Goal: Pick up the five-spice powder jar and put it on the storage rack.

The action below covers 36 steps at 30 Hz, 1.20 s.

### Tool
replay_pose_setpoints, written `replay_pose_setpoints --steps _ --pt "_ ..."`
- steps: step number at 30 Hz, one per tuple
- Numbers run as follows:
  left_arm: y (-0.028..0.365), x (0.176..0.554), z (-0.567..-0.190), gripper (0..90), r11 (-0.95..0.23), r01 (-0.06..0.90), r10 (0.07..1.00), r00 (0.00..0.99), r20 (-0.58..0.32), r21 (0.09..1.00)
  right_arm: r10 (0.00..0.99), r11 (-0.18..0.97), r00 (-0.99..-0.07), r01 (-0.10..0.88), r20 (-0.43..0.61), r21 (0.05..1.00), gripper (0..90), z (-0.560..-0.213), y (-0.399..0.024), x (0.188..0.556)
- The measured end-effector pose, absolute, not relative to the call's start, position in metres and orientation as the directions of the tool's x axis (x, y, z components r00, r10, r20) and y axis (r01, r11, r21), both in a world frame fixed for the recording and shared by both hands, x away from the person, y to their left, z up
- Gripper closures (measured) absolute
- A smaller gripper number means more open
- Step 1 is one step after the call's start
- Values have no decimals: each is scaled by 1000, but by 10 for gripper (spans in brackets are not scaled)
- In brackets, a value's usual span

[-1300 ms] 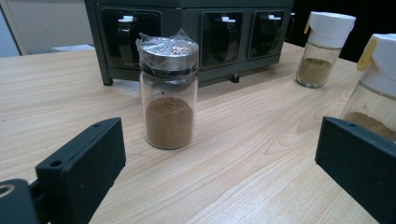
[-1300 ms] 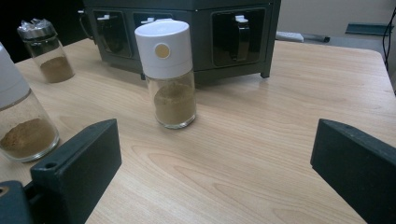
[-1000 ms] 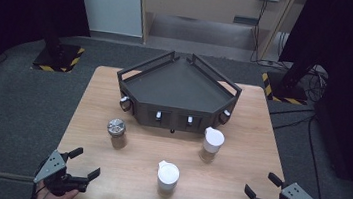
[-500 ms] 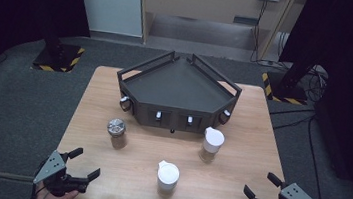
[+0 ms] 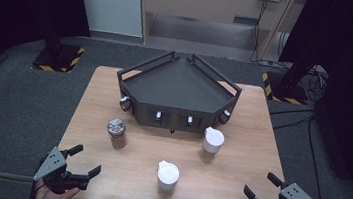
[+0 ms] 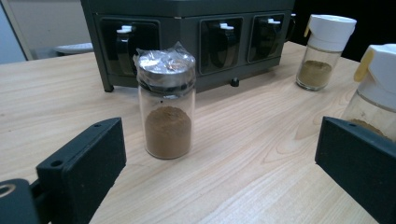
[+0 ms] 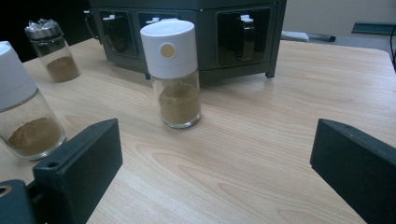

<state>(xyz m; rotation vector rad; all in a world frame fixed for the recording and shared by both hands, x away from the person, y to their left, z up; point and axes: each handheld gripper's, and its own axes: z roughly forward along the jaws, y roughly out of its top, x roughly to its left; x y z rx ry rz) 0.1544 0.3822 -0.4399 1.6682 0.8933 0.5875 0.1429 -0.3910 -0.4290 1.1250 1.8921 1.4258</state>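
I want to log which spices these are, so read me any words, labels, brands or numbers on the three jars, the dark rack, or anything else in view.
No readable text anywhere.
Metal-capped jar: clear wrap over the cap, no label.
White-capped jar in front of the rack: plain tan dot on the cap, no lettering.
Nearer white-capped jar: no label visible.
Dark rack: no markings visible.
Yellow-black striped floor plates: hazard stripes, no words.

You're working in a lab-style recording space: a lone wooden table (image 5: 235, 186) on grey carpet, black curtains (image 5: 19, 1) around, hazard-striped stand bases (image 5: 58, 58), cables (image 5: 313, 75) trailing across the floor.
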Motion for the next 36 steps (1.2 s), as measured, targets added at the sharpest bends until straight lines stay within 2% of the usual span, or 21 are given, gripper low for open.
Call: replay_pose_setpoints --steps 14,36 --pt "382 173 -411 8 -113 260 815 577 -61 959 849 100 -522 309 81 946 24 -429 -391 143" --pt "371 217 -401 8 -133 279 807 587 -59 951 849 95 -522 309 86 946 31 -430 -392 143"
